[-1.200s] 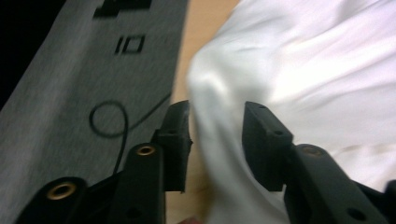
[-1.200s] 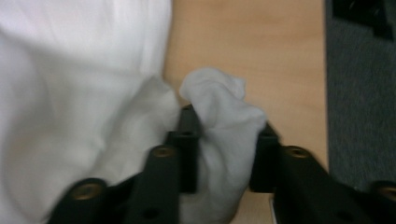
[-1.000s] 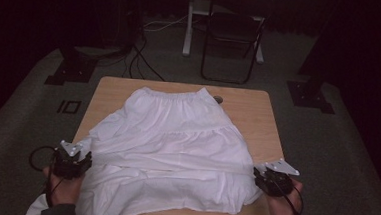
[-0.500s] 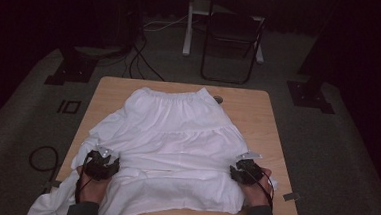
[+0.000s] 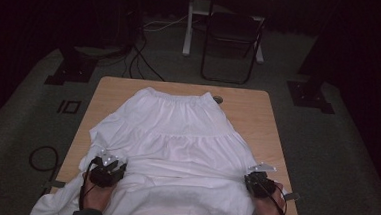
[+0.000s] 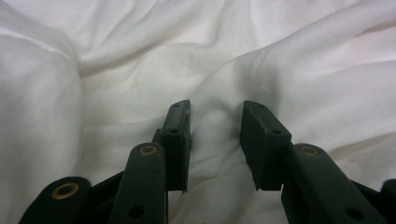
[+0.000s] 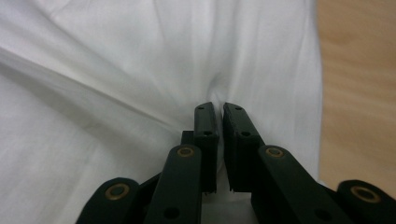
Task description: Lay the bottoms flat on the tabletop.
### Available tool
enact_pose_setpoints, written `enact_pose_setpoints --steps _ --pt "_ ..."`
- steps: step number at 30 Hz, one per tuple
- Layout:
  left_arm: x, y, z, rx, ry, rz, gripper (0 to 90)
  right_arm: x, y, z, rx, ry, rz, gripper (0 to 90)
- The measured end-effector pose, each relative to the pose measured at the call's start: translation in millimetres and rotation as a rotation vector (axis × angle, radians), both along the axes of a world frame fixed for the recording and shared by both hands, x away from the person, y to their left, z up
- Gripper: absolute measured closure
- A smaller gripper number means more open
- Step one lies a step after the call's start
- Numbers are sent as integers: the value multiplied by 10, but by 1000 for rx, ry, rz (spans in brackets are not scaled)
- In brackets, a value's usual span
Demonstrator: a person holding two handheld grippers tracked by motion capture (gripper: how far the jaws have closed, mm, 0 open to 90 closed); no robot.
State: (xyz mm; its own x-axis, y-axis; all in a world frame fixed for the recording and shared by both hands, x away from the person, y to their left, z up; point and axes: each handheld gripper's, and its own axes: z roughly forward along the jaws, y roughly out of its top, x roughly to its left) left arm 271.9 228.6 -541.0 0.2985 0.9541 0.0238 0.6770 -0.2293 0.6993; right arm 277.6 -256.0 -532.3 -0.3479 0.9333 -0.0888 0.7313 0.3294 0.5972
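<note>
A white tiered skirt (image 5: 186,137) lies spread on the wooden table (image 5: 258,106), waistband far, hem hanging over the near edge. My left gripper (image 5: 109,165) rests on its near left part. In the left gripper view its jaws (image 6: 215,109) have just been closing and stand apart, with a raised fold of the skirt (image 6: 140,56) between them. My right gripper (image 5: 258,181) sits at the skirt's near right edge. Its jaws (image 7: 217,109) have just closed and pinch the skirt (image 7: 116,70), creases running to the tips, with bare table (image 7: 359,93) to the right.
A black folding chair (image 5: 232,45) and a white stand leg (image 5: 188,22) are on the floor beyond the table. Cables (image 5: 141,59) run across the floor at the far left, and a cable loop (image 5: 42,156) lies left of the table. A small dark grommet (image 5: 218,99) sits by the waistband.
Both grippers have come inward from the table's side edges onto the skirt and sunk to the cloth. The cloth has bunched around them.
</note>
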Motion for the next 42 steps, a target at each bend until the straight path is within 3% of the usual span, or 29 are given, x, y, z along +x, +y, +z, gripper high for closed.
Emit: enact_pose_setpoints --steps 5,12,14,15,16,19,23,24,25,26,27,28,30,34,35,38,42 --pt "-115 -152 -5 -3 -1 -33 635 -221 -167 7 -15 13 -55 853" --pt "-349 -431 -1 7 8 -131 633 -488 -433 20 -23 43 -149 849" --pt "-378 -458 17 19 12 -148 605 -514 -460 39 -3 53 -151 818" --pt "-378 -458 17 19 12 -148 584 -520 -461 58 7 29 -131 774" --pt "-359 -429 63 -7 6 -142 565 -517 -453 91 18 0 -112 731" --pt "-313 -370 186 -30 -46 -127 534 -447 -418 189 44 -51 -86 620" --pt "-208 -326 304 -38 -77 -100 499 -289 -359 297 50 -94 -76 561" --pt "-166 -319 332 -43 -91 -87 499 -217 -336 320 56 -102 -72 545" --pt "-66 -308 360 -50 -107 -76 491 -34 -276 323 54 -103 -56 512" --pt "-66 -308 360 -50 -107 -76 481 -34 -276 323 54 -103 -56 512" --pt "59 -317 327 -38 -96 -58 468 135 -228 260 47 -82 -52 499" --pt "59 -317 327 -38 -96 -58 468 135 -228 260 47 -82 -52 499" --pt "227 -327 192 4 -46 -34 469 303 -179 129 31 -41 -62 487" --pt "297 -302 49 42 -21 -12 475 342 -158 30 18 -17 -61 490" --pt "293 -266 -15 38 -19 -10 480 323 -159 4 15 -11 -60 506" --pt "277 -223 -31 12 -24 -7 486 304 -177 -11 28 -14 -62 517" --pt "196 -167 -78 -10 -64 -3 502 269 -192 -17 51 -11 -77 539"
